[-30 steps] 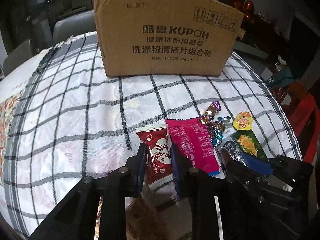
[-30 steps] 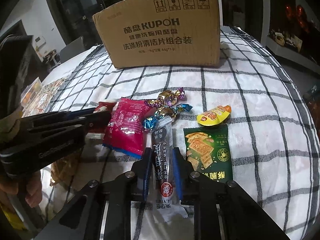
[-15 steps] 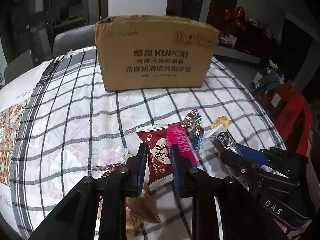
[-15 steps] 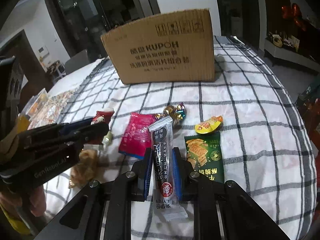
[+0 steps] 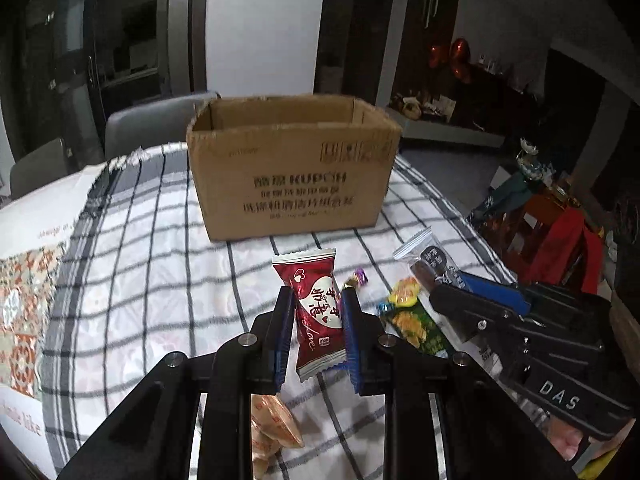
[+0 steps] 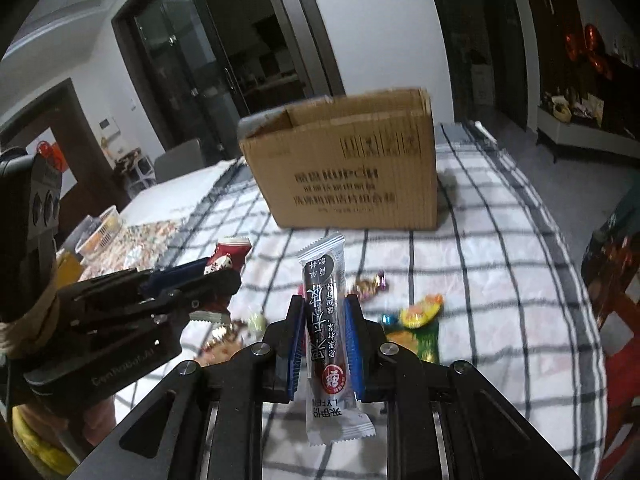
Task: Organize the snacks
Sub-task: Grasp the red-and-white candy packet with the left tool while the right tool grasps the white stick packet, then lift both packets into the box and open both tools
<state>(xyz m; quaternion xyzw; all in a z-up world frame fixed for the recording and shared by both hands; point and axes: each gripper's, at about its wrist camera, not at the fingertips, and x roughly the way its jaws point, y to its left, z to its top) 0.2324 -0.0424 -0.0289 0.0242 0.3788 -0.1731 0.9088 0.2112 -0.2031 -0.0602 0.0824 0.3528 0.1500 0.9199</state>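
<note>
Both packets lifted off checked cloth, left hand-held gripper point(image 5: 316, 316) pinching red heart-printed packet point(image 5: 316, 312), right hand-held gripper point(image 6: 325, 336) pinching long dark-and-clear packet point(image 6: 330, 332)

Left gripper point(image 5: 316, 312) clamped on a red heart-printed snack packet point(image 5: 314, 312) above the black-and-white checked tablecloth point(image 5: 152, 280), an open brown cardboard box point(image 5: 294, 168) beyond, and right gripper point(image 5: 444, 292) at right gripping a dark clear-ended snack bar point(image 5: 430, 260).

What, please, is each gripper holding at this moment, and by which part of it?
The left gripper clamps the red candy packet across its middle. The right gripper clamps the long black-and-clear snack stick across its lower middle.
</note>
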